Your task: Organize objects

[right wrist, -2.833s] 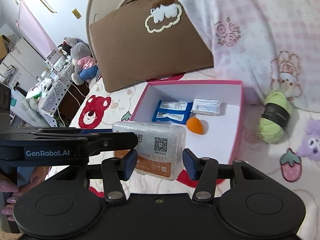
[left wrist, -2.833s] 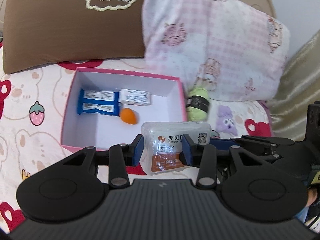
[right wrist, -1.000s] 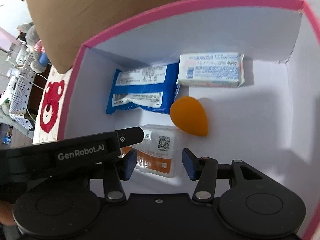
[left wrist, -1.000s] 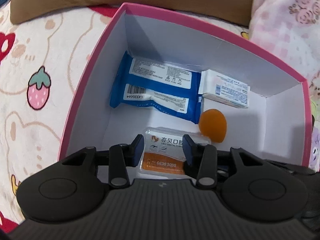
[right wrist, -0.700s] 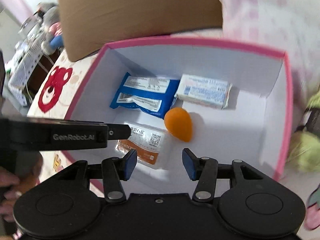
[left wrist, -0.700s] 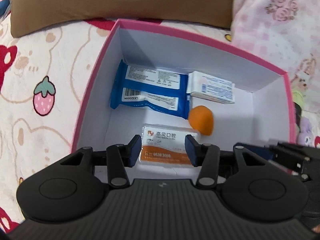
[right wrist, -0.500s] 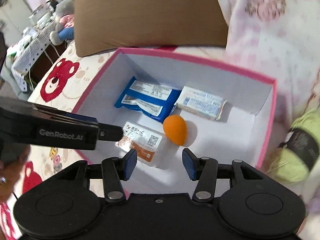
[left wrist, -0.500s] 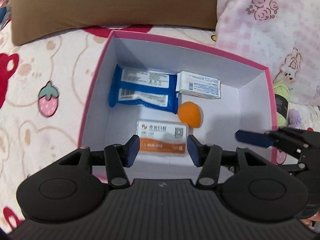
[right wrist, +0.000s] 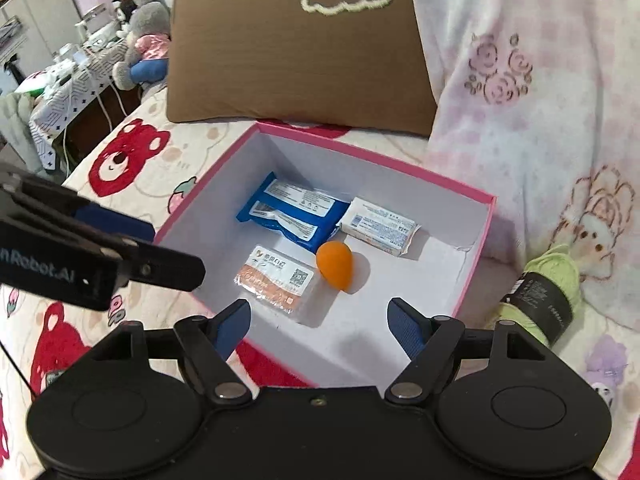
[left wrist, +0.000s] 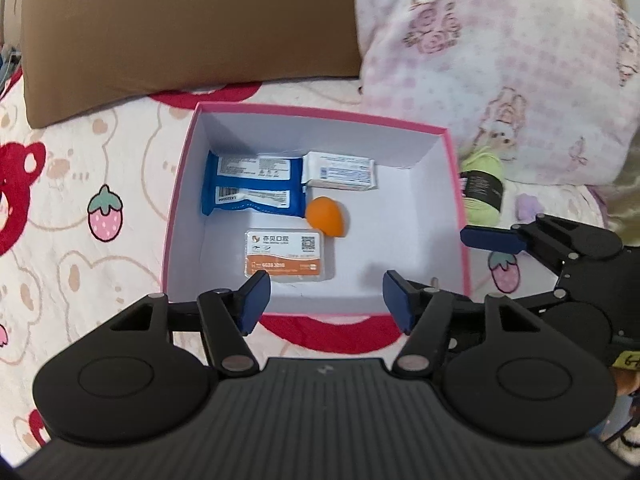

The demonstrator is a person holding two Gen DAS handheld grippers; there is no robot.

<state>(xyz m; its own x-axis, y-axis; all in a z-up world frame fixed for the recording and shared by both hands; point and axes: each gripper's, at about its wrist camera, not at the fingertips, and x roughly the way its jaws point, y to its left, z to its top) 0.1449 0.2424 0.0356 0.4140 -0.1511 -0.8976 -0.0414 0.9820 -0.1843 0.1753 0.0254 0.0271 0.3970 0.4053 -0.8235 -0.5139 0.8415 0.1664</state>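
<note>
A pink-rimmed white box sits on the bed. Inside lie a clear plastic case with an orange label, an orange egg-shaped sponge, a blue packet and a small white packet. My left gripper is open and empty above the box's near rim. My right gripper is open and empty at the box's near right corner. A green yarn ball with a black band lies on the bed right of the box.
A brown pillow and a pink patterned pillow stand behind the box. The bed sheet has bears and strawberries. Plush toys and a cluttered table are beyond the bed's far left.
My left gripper set the clear case down in the box, let go and opened wide. Both grippers pulled back and up from the box, and the right one opened wider.
</note>
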